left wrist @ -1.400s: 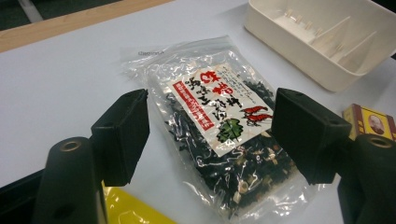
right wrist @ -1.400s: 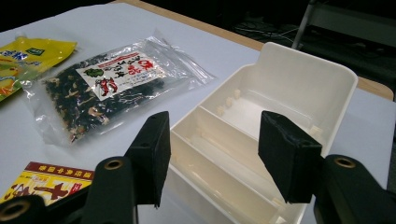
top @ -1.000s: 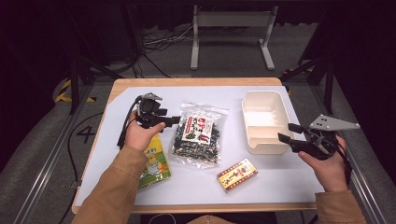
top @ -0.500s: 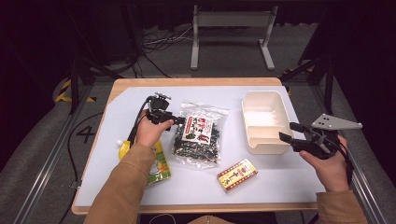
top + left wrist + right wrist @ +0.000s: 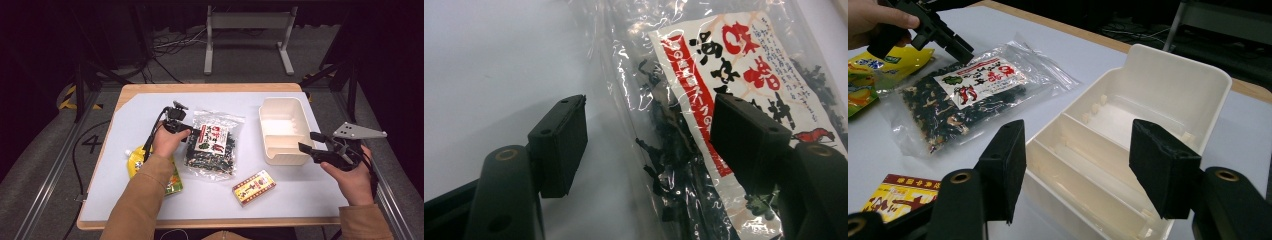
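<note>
A white-topped wooden table [image 5: 150, 105] carries four things. One cream plastic divided tray [image 5: 281, 131] sits at the right. One clear crinkly bag of dark dried seaweed with a red-and-white label [image 5: 212, 145] lies in the middle. One yellow pouch [image 5: 172, 180] lies at the near left, and one small red-and-yellow box [image 5: 254, 187] lies near centre. The left gripper [image 5: 196, 134], forearm stretched forward, has just been closing; its parted jaws straddle the bag's left edge without pressing it. The right gripper [image 5: 305, 142] hovers level, jaws wide and empty, at the tray's near right corner.
</note>
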The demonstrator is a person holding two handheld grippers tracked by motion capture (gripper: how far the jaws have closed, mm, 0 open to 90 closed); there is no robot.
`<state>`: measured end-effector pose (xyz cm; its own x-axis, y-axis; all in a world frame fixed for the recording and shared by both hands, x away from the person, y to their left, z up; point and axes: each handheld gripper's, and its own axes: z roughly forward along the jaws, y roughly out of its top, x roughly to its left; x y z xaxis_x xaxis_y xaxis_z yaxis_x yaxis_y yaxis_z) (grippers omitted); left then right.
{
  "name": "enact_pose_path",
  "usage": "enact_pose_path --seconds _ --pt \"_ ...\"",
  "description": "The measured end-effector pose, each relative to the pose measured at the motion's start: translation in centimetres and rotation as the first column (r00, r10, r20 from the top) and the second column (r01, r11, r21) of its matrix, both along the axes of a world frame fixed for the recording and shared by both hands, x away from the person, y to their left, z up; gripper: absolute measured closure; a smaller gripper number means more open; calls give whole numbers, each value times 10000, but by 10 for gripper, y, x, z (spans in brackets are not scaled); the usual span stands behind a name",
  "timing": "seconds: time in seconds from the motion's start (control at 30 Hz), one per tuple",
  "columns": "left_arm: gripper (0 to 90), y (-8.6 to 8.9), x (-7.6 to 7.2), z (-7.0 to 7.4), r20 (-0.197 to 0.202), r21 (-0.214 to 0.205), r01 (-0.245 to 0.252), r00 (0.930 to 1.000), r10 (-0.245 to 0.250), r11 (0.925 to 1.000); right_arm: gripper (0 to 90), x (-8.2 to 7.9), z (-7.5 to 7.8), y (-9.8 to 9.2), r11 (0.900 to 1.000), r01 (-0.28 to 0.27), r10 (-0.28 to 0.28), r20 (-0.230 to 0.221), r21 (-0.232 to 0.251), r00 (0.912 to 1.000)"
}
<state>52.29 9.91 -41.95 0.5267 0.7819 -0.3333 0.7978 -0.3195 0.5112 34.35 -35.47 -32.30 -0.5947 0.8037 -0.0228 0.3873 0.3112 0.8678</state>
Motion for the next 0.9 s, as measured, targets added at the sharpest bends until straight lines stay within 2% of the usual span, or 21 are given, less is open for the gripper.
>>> enact_pose_path --seconds 0.2,0.33,0.5,0.57,0.63,0.83,0.9 --pt "395 -3 1 -4 -150 126 146 9998 -144 9998 394 0 -1 0 10000 19 -19 -38 6 10000" --pt "478 -4 -1 -5 -301 4 180 9994 -179 9998 393 1 -2 1 10000 -14 14 -56 -25 10000" --pt "599 -5 -1 -6 -786 -411 95 9968 -127 9991 393 1 -2 3 10000 -17 16 -120 -49 9999" --pt "643 -5 -2 -6 -848 -465 65 9963 -104 9989 393 2 -3 3 10000 -50 49 -135 -22 9999" --pt "656 -6 -2 -6 -802 -471 75 9967 -112 9989 393 2 -3 3 10000 -58 58 -142 -16 9999" --pt "813 -11 -5 -2 -641 -275 -80 9979 63 9996 400 3 -3 4 10000 -42 42 -148 -27 9999" --pt "826 -13 -6 -1 -599 -176 -75 9982 64 9998 416 3 -3 4 10000 -55 54 -191 -54 9998"
